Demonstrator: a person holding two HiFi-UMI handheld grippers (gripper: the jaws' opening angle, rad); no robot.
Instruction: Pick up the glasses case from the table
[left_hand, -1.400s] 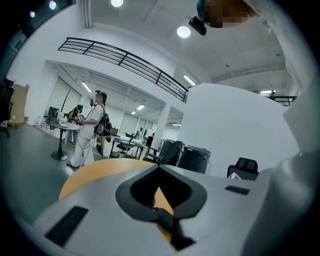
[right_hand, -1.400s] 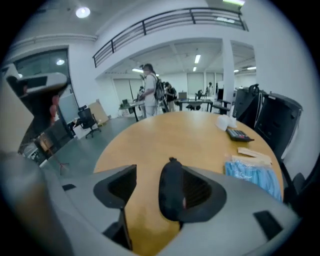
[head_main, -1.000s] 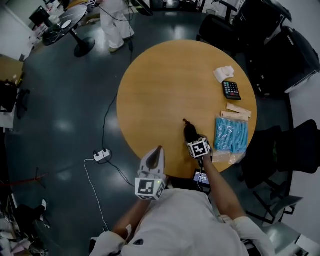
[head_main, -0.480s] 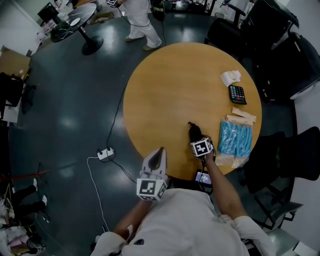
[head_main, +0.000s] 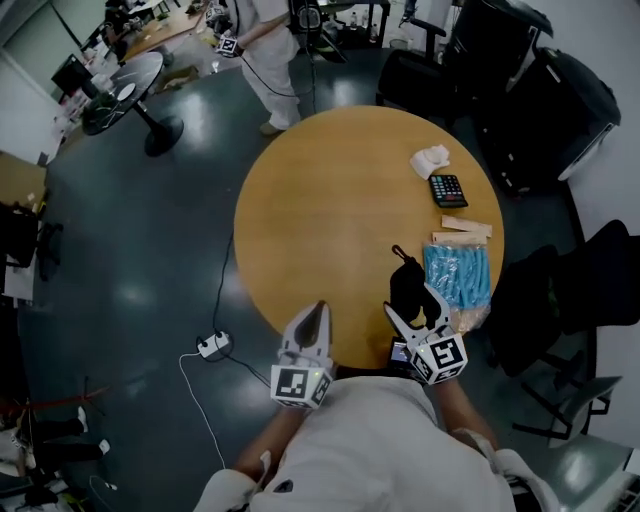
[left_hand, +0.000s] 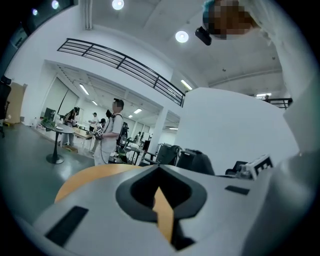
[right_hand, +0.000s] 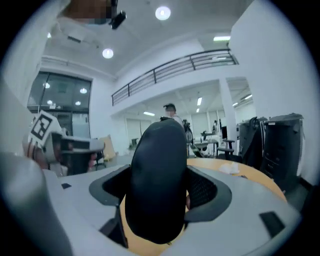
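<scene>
The left gripper (head_main: 318, 312) hangs over the near edge of the round wooden surface (head_main: 330, 200), its jaws pressed together with nothing in them. It is in much the same place as a second ago.

Right of it, the right gripper (head_main: 410, 300) pinches the black glasses case (head_main: 405, 283) between its jaws, which are spread wide around the case's body. The case's long axis runs along the line of the jaws, pointing away from the person toward the far edge and a little left. A thin loop (head_main: 398, 251) trails from its far end. In the right gripper view the case rises up and forward out of the jaws, clear of the wood. A second ago it lay flat on the surface close to the near edge, with the gripper low over it. Now case and gripper are raised above the near right edge, and the marker cube sits closer to the person's body.

Just right of the case, by the right edge, lies a clear packet (head_main: 460, 275) full of blue pieces. Beyond it are pale wooden strips (head_main: 465, 228), then a black calculator (head_main: 447, 190), and a crumpled white tissue (head_main: 430, 158) toward the far right edge.
</scene>
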